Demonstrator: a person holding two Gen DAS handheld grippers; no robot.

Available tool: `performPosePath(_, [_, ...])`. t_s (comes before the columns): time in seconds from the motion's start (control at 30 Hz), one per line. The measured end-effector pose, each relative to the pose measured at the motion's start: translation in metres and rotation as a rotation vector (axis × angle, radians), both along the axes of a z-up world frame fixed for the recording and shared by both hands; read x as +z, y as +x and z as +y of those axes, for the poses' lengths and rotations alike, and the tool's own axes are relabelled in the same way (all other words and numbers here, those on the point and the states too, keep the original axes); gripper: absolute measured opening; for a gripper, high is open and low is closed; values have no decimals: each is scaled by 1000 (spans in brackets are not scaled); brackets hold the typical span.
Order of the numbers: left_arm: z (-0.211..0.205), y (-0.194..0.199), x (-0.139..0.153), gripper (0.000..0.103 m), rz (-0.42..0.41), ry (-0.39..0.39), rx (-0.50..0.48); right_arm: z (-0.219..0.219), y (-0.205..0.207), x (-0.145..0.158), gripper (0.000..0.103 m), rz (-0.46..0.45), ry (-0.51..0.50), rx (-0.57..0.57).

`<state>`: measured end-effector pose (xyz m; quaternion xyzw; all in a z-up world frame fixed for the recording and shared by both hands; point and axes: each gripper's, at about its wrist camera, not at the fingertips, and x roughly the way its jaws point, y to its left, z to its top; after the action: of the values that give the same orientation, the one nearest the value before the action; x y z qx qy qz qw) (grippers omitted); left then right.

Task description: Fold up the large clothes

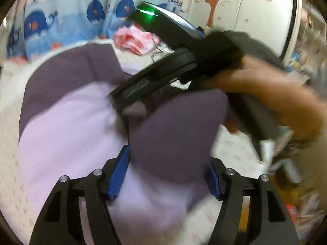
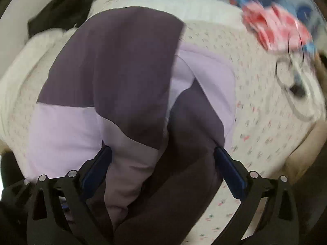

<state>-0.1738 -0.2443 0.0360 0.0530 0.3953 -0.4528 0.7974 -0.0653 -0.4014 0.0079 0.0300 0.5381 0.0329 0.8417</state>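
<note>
Garment [image 2: 114, 65] lengthwise away (blurred)

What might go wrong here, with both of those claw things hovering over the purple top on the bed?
Both the left gripper and the right gripper stand open around the purple garment, so a dark flap could slip loose and undo the fold. The grippers are also crowded together and might bump. A thin black cable lies nearby on the bedsheet and could snag.

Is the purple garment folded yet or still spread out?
Partly folded: dark sleeves of the garment lie across its lilac body on the bed.
</note>
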Motion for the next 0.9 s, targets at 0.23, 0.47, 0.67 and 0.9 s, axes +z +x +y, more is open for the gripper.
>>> performPosePath(0.23, [151, 69, -2, 83, 228, -208, 348, -20, -24, -28, 96, 36, 77, -60])
performPosePath(0.47, [138, 139, -82, 98, 501, -277, 412, -41, -32, -58, 96, -2, 335, -152])
performPosePath(0.67, [133, 139, -52, 92, 423, -257, 347, -13, -29, -63, 96, -78, 497, -145])
performPosePath(0.9, [251, 115, 26, 91, 214, -151, 458, 113, 1, -52, 95, -108, 608, 70])
